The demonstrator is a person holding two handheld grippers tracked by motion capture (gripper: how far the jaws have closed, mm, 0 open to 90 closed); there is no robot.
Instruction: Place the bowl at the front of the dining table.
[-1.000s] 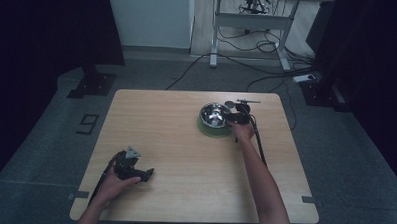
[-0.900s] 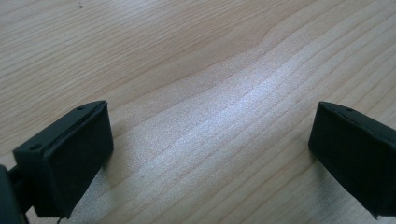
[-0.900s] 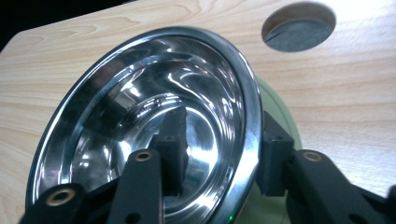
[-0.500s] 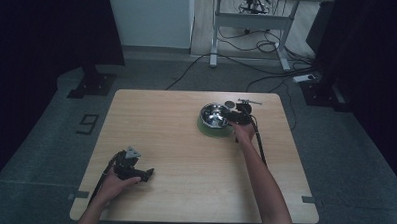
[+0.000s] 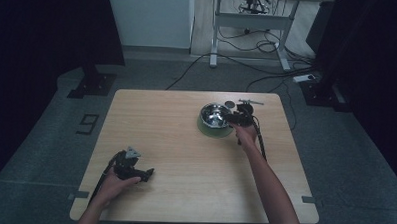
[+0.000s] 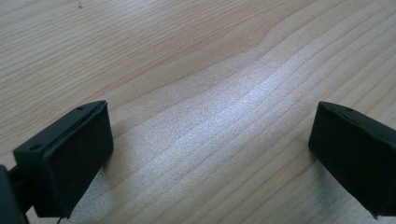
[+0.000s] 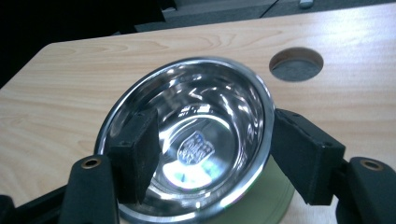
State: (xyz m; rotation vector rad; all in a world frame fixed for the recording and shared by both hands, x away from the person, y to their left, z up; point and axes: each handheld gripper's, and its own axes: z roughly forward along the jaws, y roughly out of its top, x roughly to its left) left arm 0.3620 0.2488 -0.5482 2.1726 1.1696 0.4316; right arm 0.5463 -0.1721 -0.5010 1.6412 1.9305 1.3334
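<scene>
A shiny steel bowl sits on a pale green base at the table's far right. My right gripper hovers at the bowl's right rim. Its jaws have just been opening and now stand wide. One pad shows in front of the bowl's hollow and the other pad outside the rim, neither pressing on it. My left gripper rests on the bare wood at the near left, open, with nothing between its jaws.
A round hole is cut in the wooden table just behind the bowl. A small metal tool lies near the far right edge. A cable trails along the right forearm.
The right gripper has shifted slightly at the bowl's right rim. The left hand and its gripper have kept still.
</scene>
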